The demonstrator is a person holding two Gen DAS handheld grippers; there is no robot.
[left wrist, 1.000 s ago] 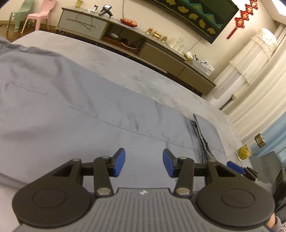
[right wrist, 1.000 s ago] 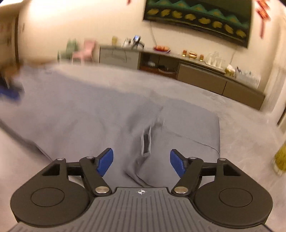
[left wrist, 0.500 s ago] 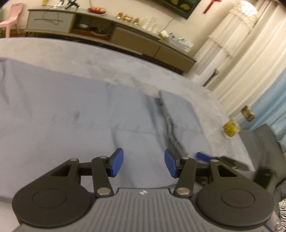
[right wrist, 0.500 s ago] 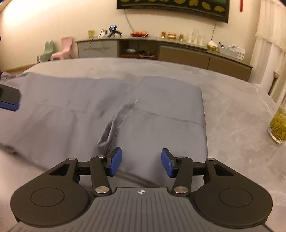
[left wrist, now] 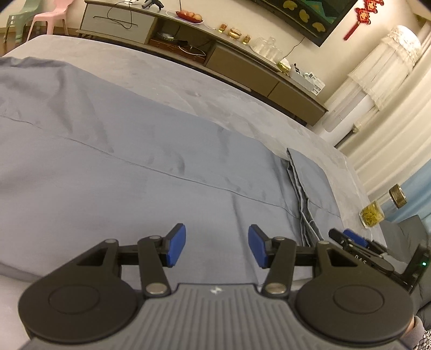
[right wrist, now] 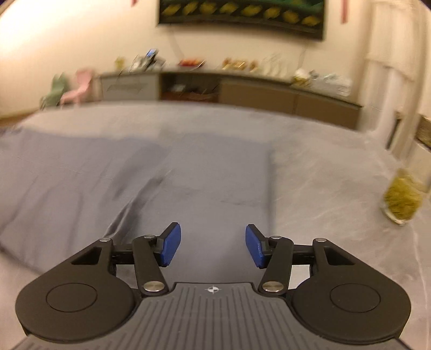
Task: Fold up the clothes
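Observation:
A grey-blue garment (left wrist: 134, 161) lies spread flat on a grey padded surface (left wrist: 215, 88), with one end folded over at the right (left wrist: 309, 175). My left gripper (left wrist: 216, 249) is open and empty, just above the garment's near edge. My right gripper (right wrist: 212, 247) is open and empty, above the folded end (right wrist: 215, 175) near its front edge. The right gripper also shows in the left wrist view (left wrist: 353, 245), low at the right. The right wrist view is blurred.
A glass jar of yellow-green stuff (left wrist: 373, 215) (right wrist: 401, 200) stands at the surface's right edge, with a second lidded jar (left wrist: 397, 192) beyond. A long low sideboard (left wrist: 204, 51) with small items runs along the far wall. Plastic chairs (left wrist: 51, 16) stand at far left.
Both grippers have stayed open and empty while shifting over the garment. The right wrist view has swung and become blurred. The garment lies as before.

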